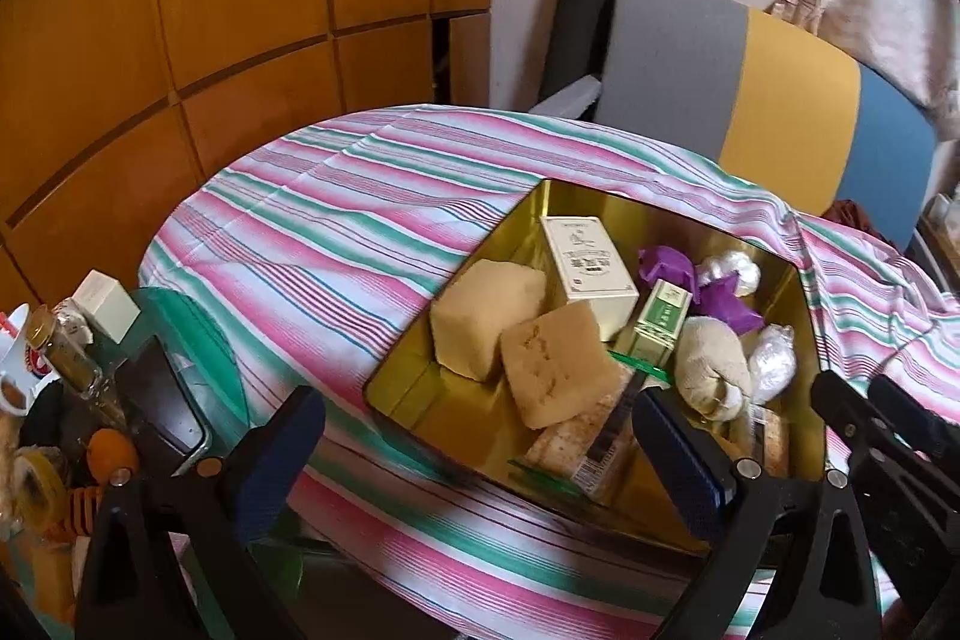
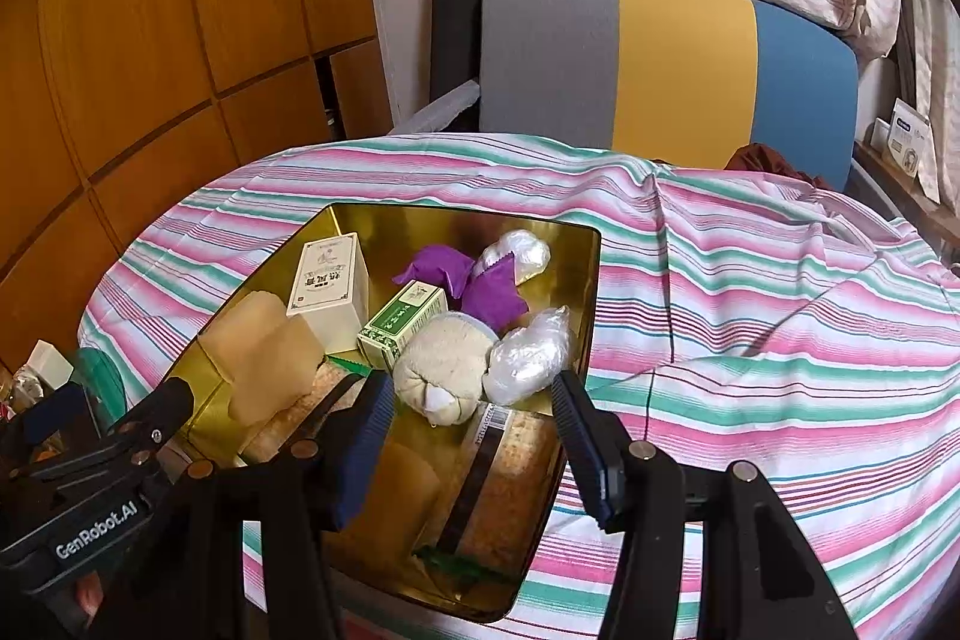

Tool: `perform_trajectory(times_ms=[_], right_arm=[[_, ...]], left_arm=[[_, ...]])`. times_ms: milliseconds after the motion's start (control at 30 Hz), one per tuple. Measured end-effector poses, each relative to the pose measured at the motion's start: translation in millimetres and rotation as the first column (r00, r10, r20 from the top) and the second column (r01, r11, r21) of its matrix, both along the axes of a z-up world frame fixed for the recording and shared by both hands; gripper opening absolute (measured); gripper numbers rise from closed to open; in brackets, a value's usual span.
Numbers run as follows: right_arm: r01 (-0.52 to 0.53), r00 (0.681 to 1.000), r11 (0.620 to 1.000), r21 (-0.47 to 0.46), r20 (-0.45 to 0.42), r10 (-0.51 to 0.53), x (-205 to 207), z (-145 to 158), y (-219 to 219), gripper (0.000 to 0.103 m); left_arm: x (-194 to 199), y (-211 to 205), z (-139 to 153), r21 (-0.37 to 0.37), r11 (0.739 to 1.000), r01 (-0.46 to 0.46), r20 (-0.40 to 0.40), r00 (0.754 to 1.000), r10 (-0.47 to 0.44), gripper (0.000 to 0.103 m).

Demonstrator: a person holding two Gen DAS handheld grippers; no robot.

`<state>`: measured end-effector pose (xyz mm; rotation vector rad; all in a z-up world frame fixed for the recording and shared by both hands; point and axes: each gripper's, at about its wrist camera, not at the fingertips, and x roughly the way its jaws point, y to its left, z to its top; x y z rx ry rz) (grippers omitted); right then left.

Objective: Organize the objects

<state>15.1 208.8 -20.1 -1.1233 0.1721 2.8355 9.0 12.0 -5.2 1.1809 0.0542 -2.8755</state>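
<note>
A gold tin box (image 1: 414, 376) (image 2: 585, 316) sits on the striped tablecloth. It holds a cream carton (image 1: 591, 262) (image 2: 327, 289), a green-and-white carton (image 1: 657, 319) (image 2: 402, 319), two tan blocks (image 1: 555, 367) (image 2: 270, 358), a purple cloth (image 1: 720, 295) (image 2: 480, 283), a beige cloth pouch (image 1: 711, 370) (image 2: 444, 367), silvery plastic-wrapped lumps (image 1: 771, 358) (image 2: 531, 352) and flat snack packs (image 1: 591, 451) (image 2: 498, 478). My left gripper (image 1: 480, 460) is open and empty over the box's near left edge. My right gripper (image 2: 474, 448) is open and empty above the box's near end.
The striped cloth (image 1: 312, 226) (image 2: 780, 328) covers a round table. A grey, yellow and blue chair back (image 1: 750, 88) (image 2: 678, 64) stands behind it. Clutter sits at the left: a spice jar (image 1: 60, 358), a small white box (image 1: 108, 307), a mug (image 1: 18, 370). Wooden cabinets (image 1: 210, 10) stand behind.
</note>
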Motion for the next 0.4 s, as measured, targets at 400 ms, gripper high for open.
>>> perform_trajectory(times_ms=[400], right_arm=[[0.012, 1.000, 1.000, -0.007, -0.002, -0.012, 0.6, -1.2, 3.7, 0.055]], left_arm=[[0.3, 2.8, -6.4, 0.021, 1.000, -0.005, 0.032, 0.999, 0.004, 0.100]])
